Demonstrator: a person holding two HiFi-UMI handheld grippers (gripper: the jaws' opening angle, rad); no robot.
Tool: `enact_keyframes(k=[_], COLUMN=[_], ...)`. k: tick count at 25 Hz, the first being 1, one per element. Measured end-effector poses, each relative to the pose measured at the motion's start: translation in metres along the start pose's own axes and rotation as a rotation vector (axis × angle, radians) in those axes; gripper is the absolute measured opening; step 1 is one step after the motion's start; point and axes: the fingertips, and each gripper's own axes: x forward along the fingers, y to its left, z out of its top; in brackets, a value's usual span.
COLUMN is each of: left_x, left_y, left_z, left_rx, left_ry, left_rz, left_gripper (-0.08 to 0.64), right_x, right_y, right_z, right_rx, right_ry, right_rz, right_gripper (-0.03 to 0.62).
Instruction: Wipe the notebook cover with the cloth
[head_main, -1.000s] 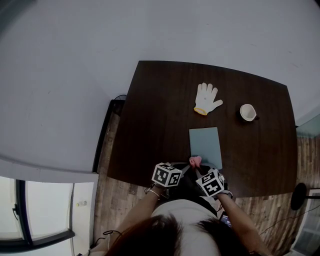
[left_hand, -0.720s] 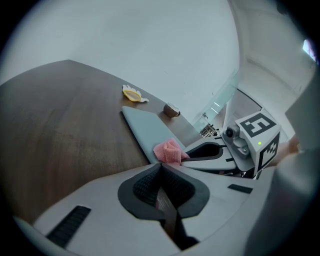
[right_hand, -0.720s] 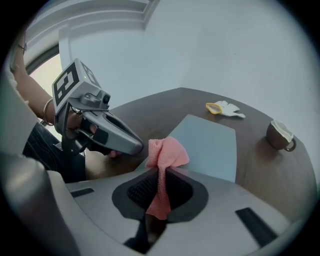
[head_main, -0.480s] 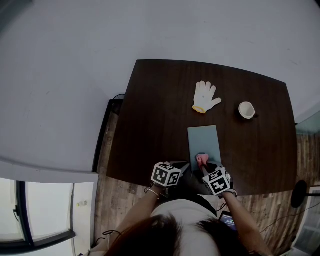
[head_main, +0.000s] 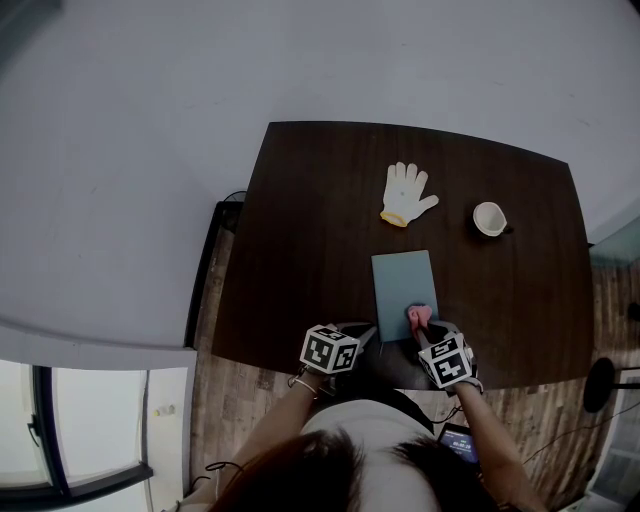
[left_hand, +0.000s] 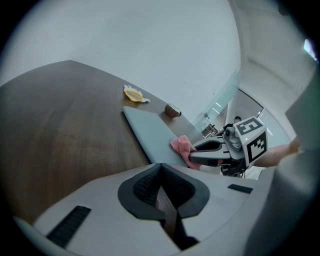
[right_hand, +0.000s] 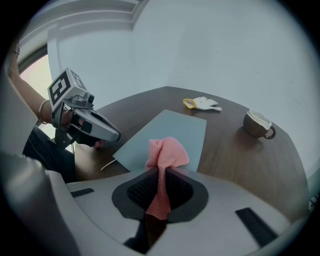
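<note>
Slippage is the main worry: the pink cloth (right_hand: 167, 152) is clamped in the right claw (right_hand: 160, 172) by a narrow strip, with a loose bunch poking out past the tips over the near right part of the pale blue-grey notebook (head_main: 405, 282). A hard drag could probably pull that strip free, or fold the bunch back so the bare tips scrape the cover. The notebook lies flat on the dark tabletop (head_main: 310, 230), right of centre, its near end close to the near edge. The left claw (left_hand: 160, 167) has its jaws together on nothing and sits just left of the notebook's near left corner. I cannot tell whether it touches the notebook, so the notebook looks unpinned. A stroke pushed toward the far side may therefore slide or skew the notebook toward the white glove (head_main: 405, 193), while a stroke pulled back could carry its near end over the tabletop's edge. Light pressure would likely leave the cloth skimming without cleaning. The cup (head_main: 490, 218) stands well apart at the far right and seems out of harm's way.
</note>
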Motion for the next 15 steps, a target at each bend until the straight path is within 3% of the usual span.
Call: enact_keyframes(k=[15], left_x=[0.001], left_y=[-0.001], left_z=[-0.001], left_rx=[0.004], left_ry=[0.000], left_rz=[0.022], left_gripper=[0.018], right_x=[-0.014], right_y=[-0.036], right_z=[-0.019], right_rx=[0.053], right_ry=[0.008], right_rz=[-0.083], right_gripper=[0.040])
